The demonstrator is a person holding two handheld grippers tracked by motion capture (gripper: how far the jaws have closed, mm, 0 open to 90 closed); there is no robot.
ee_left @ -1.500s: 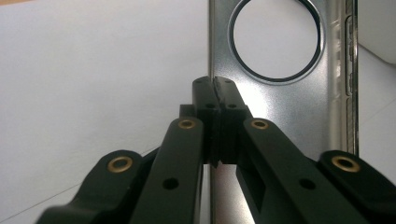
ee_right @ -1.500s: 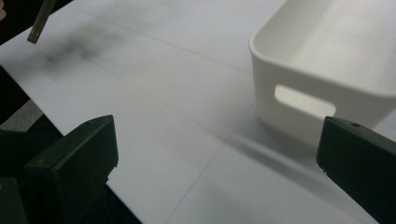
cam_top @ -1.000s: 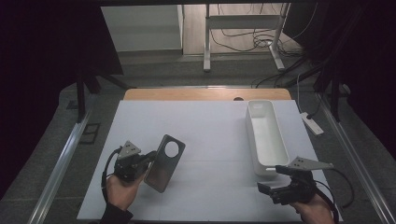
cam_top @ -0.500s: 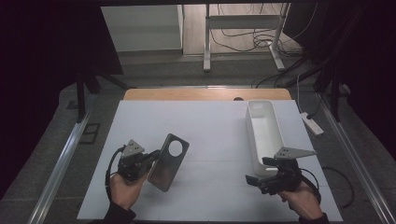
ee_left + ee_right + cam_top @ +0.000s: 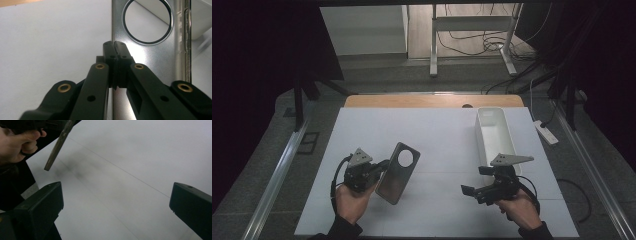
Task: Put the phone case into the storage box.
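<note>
Jaws of left gripper (image 5: 379, 170) clamping one metal plate (image 5: 398, 172), one white tray (image 5: 497, 135)

The right claw (image 5: 473, 192) has swung left, off the white bin (image 5: 495, 131).

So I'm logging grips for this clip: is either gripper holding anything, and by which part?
The left gripper is shut on the metal phone back cover, pinching its long edge below the round camera hole. The right gripper is open and holds nothing.

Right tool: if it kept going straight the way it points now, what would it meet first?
Probably the metal plate held by the left tool. The right tool, jaws open, points across the bare white table toward it; the plate sits left of centre, so depth and line are uncertain.
</note>
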